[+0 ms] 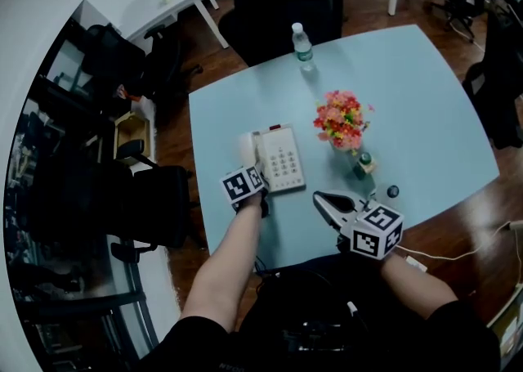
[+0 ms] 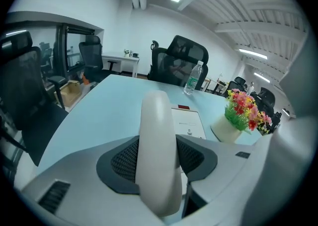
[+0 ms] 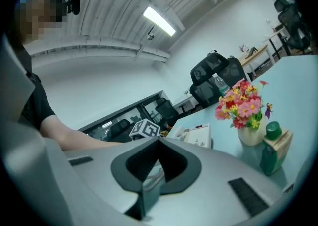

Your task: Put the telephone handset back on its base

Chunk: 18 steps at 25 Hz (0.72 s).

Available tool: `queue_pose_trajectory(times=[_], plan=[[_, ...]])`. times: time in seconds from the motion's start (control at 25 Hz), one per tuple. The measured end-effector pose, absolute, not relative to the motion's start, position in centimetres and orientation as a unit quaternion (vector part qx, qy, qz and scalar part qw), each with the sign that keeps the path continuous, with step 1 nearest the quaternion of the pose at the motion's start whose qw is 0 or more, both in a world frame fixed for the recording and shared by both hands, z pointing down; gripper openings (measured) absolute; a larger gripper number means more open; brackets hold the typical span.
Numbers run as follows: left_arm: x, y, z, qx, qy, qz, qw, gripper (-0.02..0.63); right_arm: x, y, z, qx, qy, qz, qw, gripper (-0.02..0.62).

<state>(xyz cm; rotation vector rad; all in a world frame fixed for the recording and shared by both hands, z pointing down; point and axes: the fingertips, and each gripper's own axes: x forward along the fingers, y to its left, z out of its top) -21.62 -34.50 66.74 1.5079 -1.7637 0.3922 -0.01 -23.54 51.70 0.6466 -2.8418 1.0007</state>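
A bare left forearm (image 1: 229,256) stretches forward from the body, its left gripper (image 1: 252,172) tilted downward with both pads pressed against the sides of the telephone handset (image 1: 247,150). The right gripper (image 1: 320,197) is held nearer the torso, lying closer to level and pointing up and to the left in the head view, jaws drawn together with nothing between them. The right wrist (image 1: 409,262) is bent in close to the body.

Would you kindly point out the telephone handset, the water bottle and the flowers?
telephone handset (image 2: 158,145): left gripper view, its rounded back.
water bottle (image 1: 302,45): head view, its body below the cap.
flowers (image 1: 341,117): head view, the blossoms.
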Motion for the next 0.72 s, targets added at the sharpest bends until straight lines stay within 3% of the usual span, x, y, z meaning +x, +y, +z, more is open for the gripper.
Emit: queue_pose_trajectory(times=[0.72], plan=[[-20.6, -35.8, 67.9, 0.590, -0.688, 0.162, 0.391, 0.237, -0.8, -23.7, 51.9, 0.207, -0.923, 0.322, 0.041, 0.011]])
